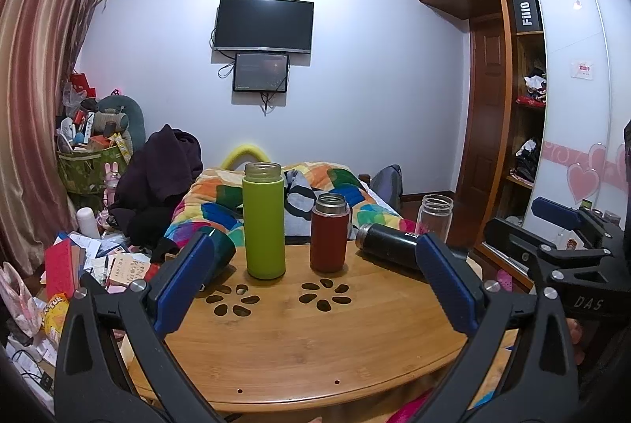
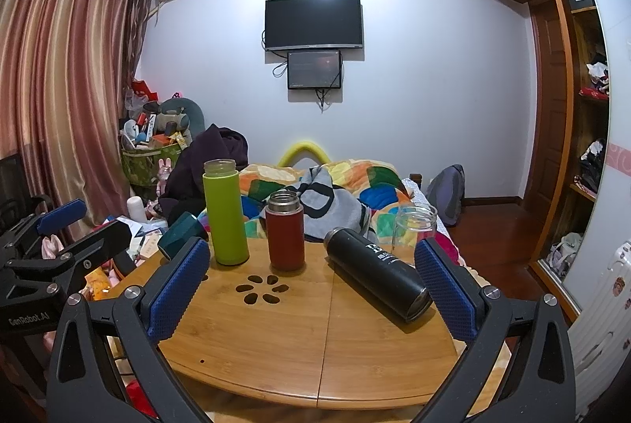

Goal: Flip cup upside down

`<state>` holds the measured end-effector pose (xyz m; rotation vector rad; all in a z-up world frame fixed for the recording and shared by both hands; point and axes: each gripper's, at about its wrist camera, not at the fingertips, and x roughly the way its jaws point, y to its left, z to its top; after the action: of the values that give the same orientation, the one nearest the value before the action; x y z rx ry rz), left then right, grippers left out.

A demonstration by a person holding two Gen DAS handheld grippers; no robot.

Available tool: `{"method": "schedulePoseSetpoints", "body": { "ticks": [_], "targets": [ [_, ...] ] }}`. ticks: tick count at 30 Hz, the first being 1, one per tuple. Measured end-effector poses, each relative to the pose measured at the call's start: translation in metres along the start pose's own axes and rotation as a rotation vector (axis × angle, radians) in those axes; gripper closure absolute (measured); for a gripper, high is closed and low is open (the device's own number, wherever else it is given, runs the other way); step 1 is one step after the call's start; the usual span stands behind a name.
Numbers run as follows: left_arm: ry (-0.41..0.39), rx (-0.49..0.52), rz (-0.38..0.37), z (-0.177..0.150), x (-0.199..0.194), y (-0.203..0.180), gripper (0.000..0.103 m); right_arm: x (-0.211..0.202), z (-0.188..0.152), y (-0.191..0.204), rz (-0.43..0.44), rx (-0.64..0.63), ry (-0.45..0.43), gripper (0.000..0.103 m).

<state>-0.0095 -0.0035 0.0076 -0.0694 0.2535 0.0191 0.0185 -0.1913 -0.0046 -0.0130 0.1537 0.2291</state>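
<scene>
Bamboo table (image 1: pixel 299 344) w/ flower-shaped cutouts holds five cups/bottles rn. Green bottle (image 1: pixel 264 221) stands upright, mouth up, lid off, toward the left-back; red flask (image 1: pixel 329 233) upright just beside it on the right, also open on top. Black bottle (image 2: pixel 378 273) lies on its side on the right half, mouth pointing toward the back-left. Clear glass cup (image 2: pixel 416 229) stands mouth-up at the far right edge, right behind the black one. Dark teal cup (image 2: pixel 179 233) sits tipped at the left edge, partly hidden by a finger pad.

Left gripper (image 1: pixel 315 285) hovers low over the near edge, roughly level, aimed at the gap between green & red, jaws spread wide, nothing between them. Right gripper (image 2: pixel 311 289) is in the same kind of pose beside it, aimed at the table middle, jaws also wide apart & empty; its right pad sits just in front of the black bottle's base, can't tell if touching. Each gripper shows at the other view's edge.
</scene>
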Motion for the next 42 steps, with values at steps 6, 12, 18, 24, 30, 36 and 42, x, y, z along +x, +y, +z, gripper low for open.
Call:
{"method": "schedulePoseSetpoints", "body": {
  "ticks": [6, 12, 18, 24, 30, 36, 42],
  "targets": [
    [-0.001, -0.002, 0.001, -0.0004, 0.0002, 0.0010, 0.000, -0.0002, -0.0008, -0.0006, 0.001, -0.001, -0.003, 0.000],
    [-0.002, 0.000, 0.004, -0.0011, 0.0002, 0.0016, 0.000, -0.0018, -0.0015, -0.0001, 0.001, 0.000, -0.003, 0.000],
    [-0.004, 0.000, 0.006, -0.0014, -0.0001, 0.0017, 0.000, -0.0007, -0.0009, -0.0002, 0.001, 0.002, -0.006, 0.000],
    [-0.006, 0.000, 0.010, -0.0014, 0.0000, 0.0015, 0.000, -0.0019, -0.0015, -0.0003, 0.001, 0.001, -0.007, 0.000],
    [-0.006, 0.000, 0.010, -0.0015, 0.0002, 0.0015, 0.000, -0.0055, 0.0031, -0.0017, 0.003, 0.000, -0.010, 0.000],
    [-0.008, -0.001, 0.012, -0.0017, -0.0006, 0.0015, 0.000, -0.0056, 0.0033, -0.0017, 0.002, 0.001, -0.011, 0.000],
    [-0.009, -0.001, 0.015, -0.0016, -0.0010, 0.0019, 0.000, -0.0057, 0.0029, -0.0018, 0.003, 0.001, -0.010, 0.000]
  ]
}}
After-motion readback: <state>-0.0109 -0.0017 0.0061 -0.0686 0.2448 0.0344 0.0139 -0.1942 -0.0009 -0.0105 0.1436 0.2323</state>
